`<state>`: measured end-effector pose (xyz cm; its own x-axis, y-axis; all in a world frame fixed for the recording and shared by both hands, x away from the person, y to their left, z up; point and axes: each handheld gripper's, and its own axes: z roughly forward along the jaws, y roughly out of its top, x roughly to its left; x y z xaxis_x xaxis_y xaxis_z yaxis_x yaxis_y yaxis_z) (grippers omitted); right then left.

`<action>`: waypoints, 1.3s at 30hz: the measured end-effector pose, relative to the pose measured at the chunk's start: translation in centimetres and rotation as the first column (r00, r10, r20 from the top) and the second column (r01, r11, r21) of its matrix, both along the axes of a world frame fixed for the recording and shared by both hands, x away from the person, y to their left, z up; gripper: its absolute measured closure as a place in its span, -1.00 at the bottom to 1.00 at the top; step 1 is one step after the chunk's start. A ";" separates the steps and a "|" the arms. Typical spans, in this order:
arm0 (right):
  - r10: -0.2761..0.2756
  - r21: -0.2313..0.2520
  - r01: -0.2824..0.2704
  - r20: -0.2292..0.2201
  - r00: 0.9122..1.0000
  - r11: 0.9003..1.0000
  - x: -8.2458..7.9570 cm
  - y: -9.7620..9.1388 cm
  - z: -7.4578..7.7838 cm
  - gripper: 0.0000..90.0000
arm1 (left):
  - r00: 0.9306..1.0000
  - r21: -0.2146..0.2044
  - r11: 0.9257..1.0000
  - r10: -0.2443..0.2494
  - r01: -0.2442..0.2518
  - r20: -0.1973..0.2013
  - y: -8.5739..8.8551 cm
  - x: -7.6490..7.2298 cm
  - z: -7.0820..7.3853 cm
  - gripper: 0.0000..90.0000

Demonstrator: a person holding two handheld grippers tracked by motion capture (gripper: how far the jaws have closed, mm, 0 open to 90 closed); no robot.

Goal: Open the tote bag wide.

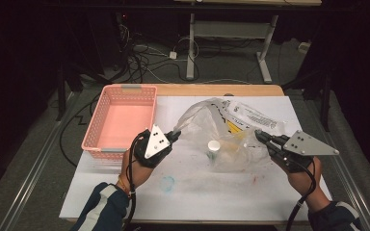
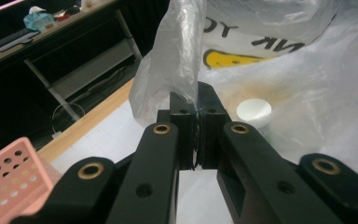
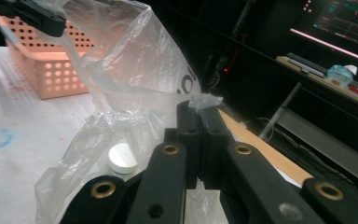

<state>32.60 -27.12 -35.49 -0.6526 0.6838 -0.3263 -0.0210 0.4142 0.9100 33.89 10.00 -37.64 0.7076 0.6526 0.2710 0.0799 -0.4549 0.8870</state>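
The table [image 1: 125,192] stood white in a dark room, a pink basket [image 1: 120,118] at its left. The left hand-held gripper [image 1: 174,135] was clamped on one edge of the bag [image 1: 221,130], the right hand-held gripper [image 1: 260,136] on the other. The bag lay stretched between them, with a white-capped bottle [image 1: 214,146] inside, nearer the left one.

A dark lab: floor cables [image 1: 139,60], lit monitor [image 3: 342,21], bare worktable [image 1: 197,190].
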 end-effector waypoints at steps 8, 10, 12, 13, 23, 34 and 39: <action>-0.037 0.024 0.037 -0.016 0.999 0.999 1.9 0.0 -0.5 1.00 | 1.000 -0.039 0.999 -0.007 0.008 0.026 -1.9 1.3 -0.3 0.89; -0.045 0.027 0.046 -0.013 0.999 0.999 2.2 0.0 -0.5 1.00 | 1.000 -0.049 0.999 -0.004 0.005 0.028 -2.1 1.6 -0.3 0.89; -0.048 0.033 0.048 -0.009 0.999 0.998 2.5 0.1 -0.4 1.00 | 1.000 -0.064 0.998 -0.002 0.003 0.024 -2.1 1.9 -0.4 0.89; -0.052 0.033 0.052 -0.006 0.999 0.998 2.6 0.1 -0.4 1.00 | 1.000 -0.070 0.998 -0.001 0.002 0.024 -2.1 2.0 -0.4 0.89; -0.073 0.068 0.073 -0.006 0.997 0.995 4.2 0.4 0.0 1.00 | 0.999 -0.112 0.994 0.012 -0.007 0.036 -2.3 2.9 -0.4 0.89; -0.091 0.083 0.091 0.002 0.996 0.992 4.6 0.4 0.5 1.00 | 0.999 -0.140 0.990 0.001 0.006 0.048 -2.3 2.9 0.7 0.89; -0.106 0.120 0.108 -0.021 0.994 0.987 5.7 0.2 1.0 1.00 | 0.999 -0.163 0.987 -0.003 0.010 0.044 -2.9 3.5 0.9 0.89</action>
